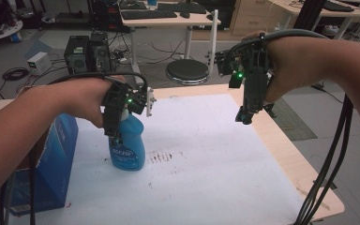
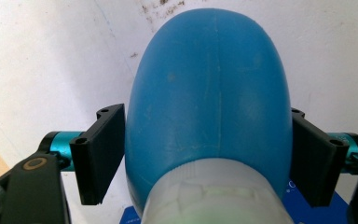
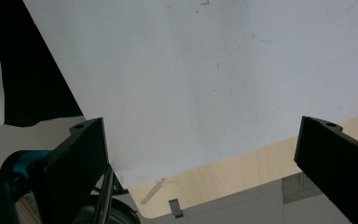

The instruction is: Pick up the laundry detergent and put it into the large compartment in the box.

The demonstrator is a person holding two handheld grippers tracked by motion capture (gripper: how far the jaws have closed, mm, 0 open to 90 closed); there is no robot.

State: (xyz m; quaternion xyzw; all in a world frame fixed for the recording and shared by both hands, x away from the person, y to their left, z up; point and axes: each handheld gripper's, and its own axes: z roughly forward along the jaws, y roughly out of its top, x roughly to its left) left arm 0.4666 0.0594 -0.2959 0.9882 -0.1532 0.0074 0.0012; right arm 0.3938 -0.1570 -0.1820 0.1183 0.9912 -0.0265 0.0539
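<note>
Left gripper (image 2: 208, 154) clamped from above on the shoulders of the blue bottle (image 1: 127, 143), upright at the white mat's (image 1: 215, 154) near left, likely for lifting; right gripper (image 3: 200, 163) spread, hanging idle above the far right edge.

Your forearms are bare, with no sleeves in sight. Each hand wraps a black gripper: the left gripper (image 1: 118, 123) and the right gripper (image 1: 246, 112) both carry a small green light on the body. Dark grey cables loop off the top of each and trail down past your arms. The jaws are flat black plates with screw holes at the corners, mounted on teal metal cylinders. A brass-coloured ring sits on the left gripper's body.
</note>
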